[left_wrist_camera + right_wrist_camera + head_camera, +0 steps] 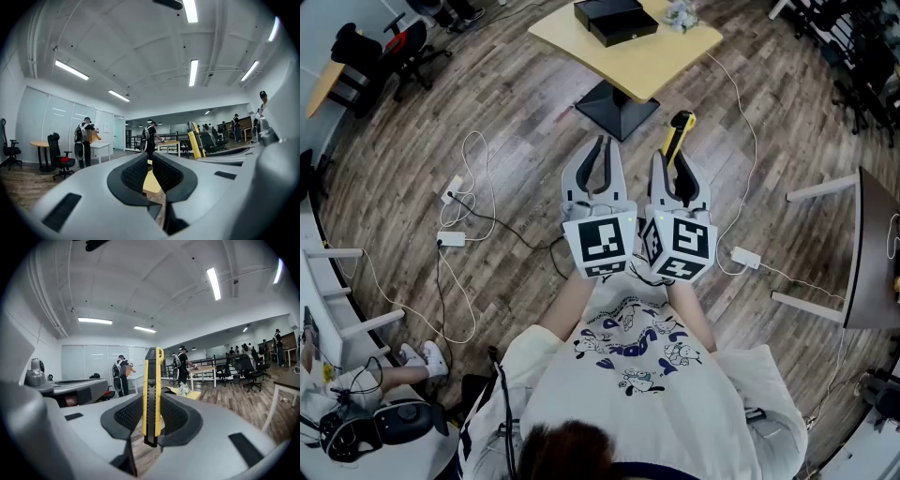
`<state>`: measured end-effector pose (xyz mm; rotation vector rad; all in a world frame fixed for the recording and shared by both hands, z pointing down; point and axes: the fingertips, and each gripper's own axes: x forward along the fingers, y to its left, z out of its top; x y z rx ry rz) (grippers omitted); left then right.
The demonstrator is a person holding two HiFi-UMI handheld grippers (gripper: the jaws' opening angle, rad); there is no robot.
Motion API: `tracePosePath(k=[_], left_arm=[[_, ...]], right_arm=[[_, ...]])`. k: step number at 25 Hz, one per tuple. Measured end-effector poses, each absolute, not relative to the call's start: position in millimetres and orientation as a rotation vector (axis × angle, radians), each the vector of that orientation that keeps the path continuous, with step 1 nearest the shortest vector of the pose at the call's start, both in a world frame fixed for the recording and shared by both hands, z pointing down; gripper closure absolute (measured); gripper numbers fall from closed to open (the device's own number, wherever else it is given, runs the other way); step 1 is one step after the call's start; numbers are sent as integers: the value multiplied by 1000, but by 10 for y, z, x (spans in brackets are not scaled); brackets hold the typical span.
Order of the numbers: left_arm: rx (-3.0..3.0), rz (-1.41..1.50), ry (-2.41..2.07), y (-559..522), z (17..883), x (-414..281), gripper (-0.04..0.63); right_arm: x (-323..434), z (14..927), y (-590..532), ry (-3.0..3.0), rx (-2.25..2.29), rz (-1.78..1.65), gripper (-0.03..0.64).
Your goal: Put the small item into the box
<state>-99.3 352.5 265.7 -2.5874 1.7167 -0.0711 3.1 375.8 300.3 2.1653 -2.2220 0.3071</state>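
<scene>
My right gripper [677, 161] is shut on a yellow and black utility knife [679, 131]. The knife stands upright between the pads in the right gripper view [152, 394], and its tip sticks out past the fingertips. The left gripper [601, 142] is held beside it, shut and empty, with its fingertips touching [150, 161]. Both are at waist height above the floor, short of a yellow table [647, 61]. An open black box [615, 20] lies on that table, and a small pale bundle [680, 14] sits to its right, also visible in the right gripper view [183, 390].
The table stands on a dark square base [617, 108] on the wooden floor. White cables and power adapters [455, 192] trail to the left, and another adapter [744, 257] lies to the right. A dark table [872, 253] is at the right edge, office chairs [398, 47] at far left.
</scene>
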Motion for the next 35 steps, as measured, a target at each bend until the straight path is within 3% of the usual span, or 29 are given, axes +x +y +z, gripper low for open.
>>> tracePosePath(k=[25, 35], left_arm=[[-2560, -92, 1808, 3443, 2806, -737, 552], [-2571, -109, 1807, 2936, 2887, -568, 552]], right_arm=[[260, 3154, 3622, -2289, 2056, 342, 488], [383, 3262, 3102, -2284, 2039, 382, 488]])
